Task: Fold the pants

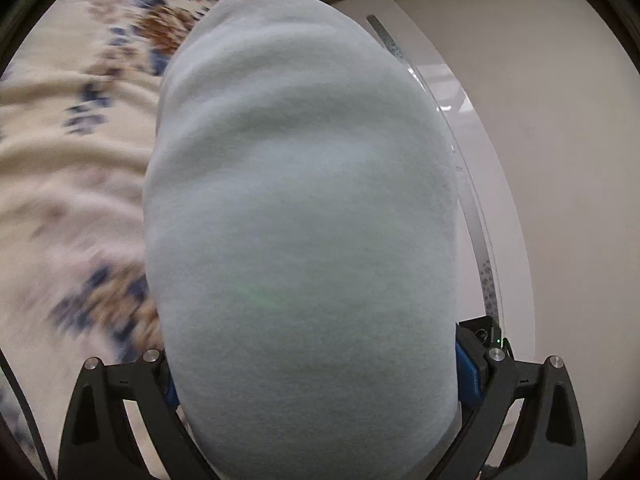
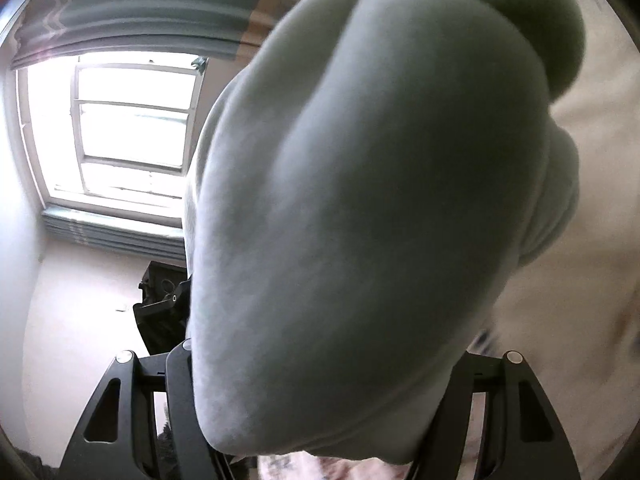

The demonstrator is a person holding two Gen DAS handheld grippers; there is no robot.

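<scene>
The pants point(image 1: 304, 220) are pale grey-green fleece. In the left wrist view they hang as a thick fold straight out from my left gripper point(image 1: 316, 392), which is shut on them; the cloth hides its fingertips. In the right wrist view the pants point(image 2: 360, 200) bulge as a rounded bunch over my right gripper point(image 2: 328, 400), which is also shut on them, fingertips hidden. Both grippers hold the pants lifted above the bed.
A cream bedspread with blue and brown flowers point(image 1: 72, 168) lies below at the left. A white wardrobe or wall panel with a metal strip point(image 1: 480, 220) is to the right. The right wrist view shows a bright window point(image 2: 128, 128), curtains and a dark object point(image 2: 160, 304).
</scene>
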